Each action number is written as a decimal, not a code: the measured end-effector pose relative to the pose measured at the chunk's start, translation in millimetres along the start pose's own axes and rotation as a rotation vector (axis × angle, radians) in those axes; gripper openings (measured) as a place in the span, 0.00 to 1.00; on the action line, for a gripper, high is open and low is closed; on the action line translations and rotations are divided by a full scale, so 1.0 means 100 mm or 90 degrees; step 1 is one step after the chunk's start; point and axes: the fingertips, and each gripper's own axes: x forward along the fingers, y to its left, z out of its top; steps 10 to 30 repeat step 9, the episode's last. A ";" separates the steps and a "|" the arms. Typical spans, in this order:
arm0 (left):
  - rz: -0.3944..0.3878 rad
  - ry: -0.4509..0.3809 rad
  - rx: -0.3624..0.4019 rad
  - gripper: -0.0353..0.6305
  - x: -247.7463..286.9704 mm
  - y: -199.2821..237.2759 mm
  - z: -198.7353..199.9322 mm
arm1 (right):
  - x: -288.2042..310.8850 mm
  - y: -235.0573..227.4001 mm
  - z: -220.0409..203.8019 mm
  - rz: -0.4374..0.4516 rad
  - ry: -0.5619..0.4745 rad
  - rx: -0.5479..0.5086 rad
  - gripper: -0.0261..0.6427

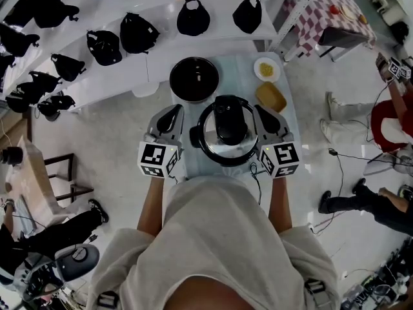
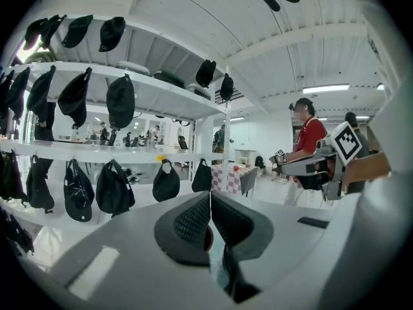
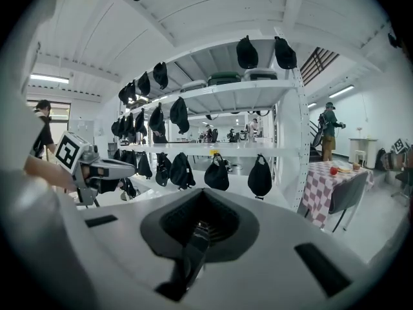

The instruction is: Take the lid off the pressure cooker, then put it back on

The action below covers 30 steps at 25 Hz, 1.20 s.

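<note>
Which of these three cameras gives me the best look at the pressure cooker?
The head view. It looks straight down on the pressure cooker, with its lid on, between the left tool and the right tool. The left and right gripper views look over it at the shelves and show none of it.

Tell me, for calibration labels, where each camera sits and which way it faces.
Head view: on the person's head, looking steeply down at the black-lidded steel pressure cooker on the pale blue table; forearms, left claw and right claw show.
Left gripper view: on the left claw, looking along its shut jaws at white metal shelves hung with black caps; right claw at right.
Right gripper view: on the right claw, jaws shut, facing the same shelves; left claw at left.
Shared: both gripper views show the shelves and the red-checked table.
</note>
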 end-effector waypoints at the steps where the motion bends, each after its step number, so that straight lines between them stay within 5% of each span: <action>1: -0.001 0.000 0.000 0.07 0.00 0.00 0.00 | 0.00 0.00 0.00 -0.001 0.001 -0.001 0.04; 30: -0.003 0.002 0.003 0.07 0.03 -0.02 -0.01 | -0.01 -0.03 -0.02 -0.005 0.003 -0.005 0.04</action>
